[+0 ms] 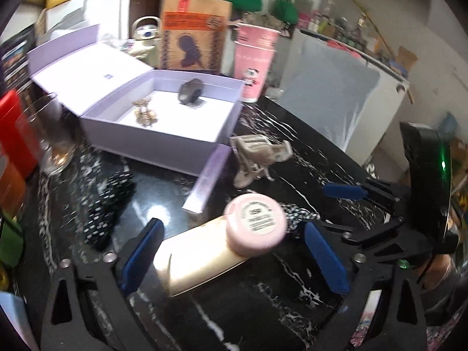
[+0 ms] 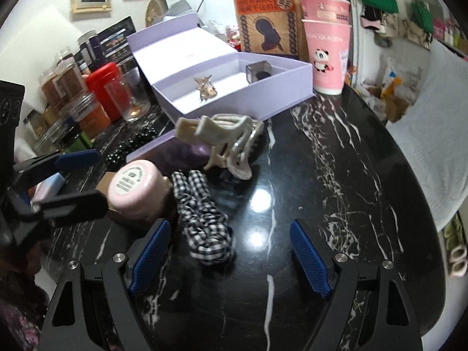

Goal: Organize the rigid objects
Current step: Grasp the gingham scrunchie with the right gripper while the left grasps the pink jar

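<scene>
My left gripper [image 1: 234, 234] is open over the black marble table [image 1: 263, 301], its blue pads either side of a cream box [image 1: 193, 263] with a round pink jar [image 1: 254, 223] on its far end. My right gripper [image 2: 229, 228] is also open, with a black-and-white gingham scrunchie [image 2: 204, 228] lying between its fingers, untouched. A beige claw clip [image 2: 225, 143] lies just beyond, in front of the open lavender box [image 2: 234, 102]. That box holds a gold clip [image 2: 206, 87] and a dark clip [image 2: 259, 71]. The pink jar [image 2: 137, 187] sits left of the scrunchie.
A black dotted hair band [image 1: 108, 207] and a narrow lavender carton [image 1: 207, 178] lie near the lavender box [image 1: 163, 140]. Stacked pink cups [image 2: 327, 44] and a brown paper bag [image 2: 263, 17] stand behind. A glass [image 2: 128, 96], a red canister [image 2: 102, 87] and spice jars line the left. The table edge curves at right.
</scene>
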